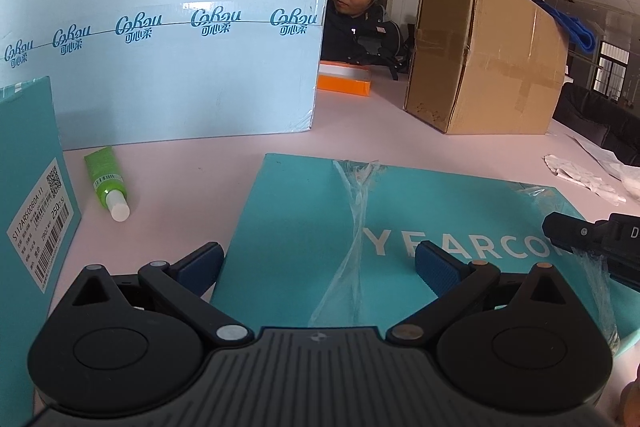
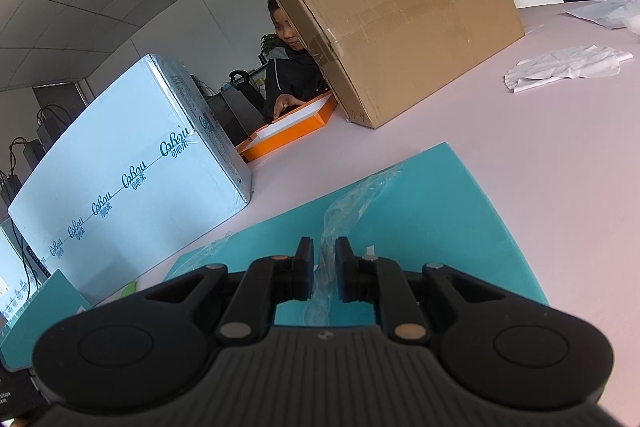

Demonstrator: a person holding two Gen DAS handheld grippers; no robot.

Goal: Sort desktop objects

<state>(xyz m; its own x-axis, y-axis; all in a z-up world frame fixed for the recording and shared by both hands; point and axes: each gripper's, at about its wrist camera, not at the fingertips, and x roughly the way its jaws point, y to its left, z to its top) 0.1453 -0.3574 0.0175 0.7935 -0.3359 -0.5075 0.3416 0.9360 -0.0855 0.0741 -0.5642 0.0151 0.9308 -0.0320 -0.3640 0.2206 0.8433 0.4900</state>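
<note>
Right hand-held gripper (image 2: 323, 269) was pinched on the plastic wrap (image 2: 340, 211) lying across the teal box (image 2: 432, 199) on the tabletop (image 2: 520, 147). Left hand-held gripper (image 1: 320, 263) hovered open over the box. Looked like unwrapping; next needs a pull clear.

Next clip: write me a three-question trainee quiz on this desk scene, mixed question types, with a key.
1. True or false: the left gripper has its fingers spread wide apart.
2. What is between the right gripper fingers? A) green tube B) clear plastic wrap C) orange tray
3. Fill in: the green tube lies on the table between the flat teal box and the upright ____ box.

Key:
1. True.
2. B, the clear plastic wrap lying on the flat teal box.
3. Teal, the upright teal box with a barcode label.
</note>
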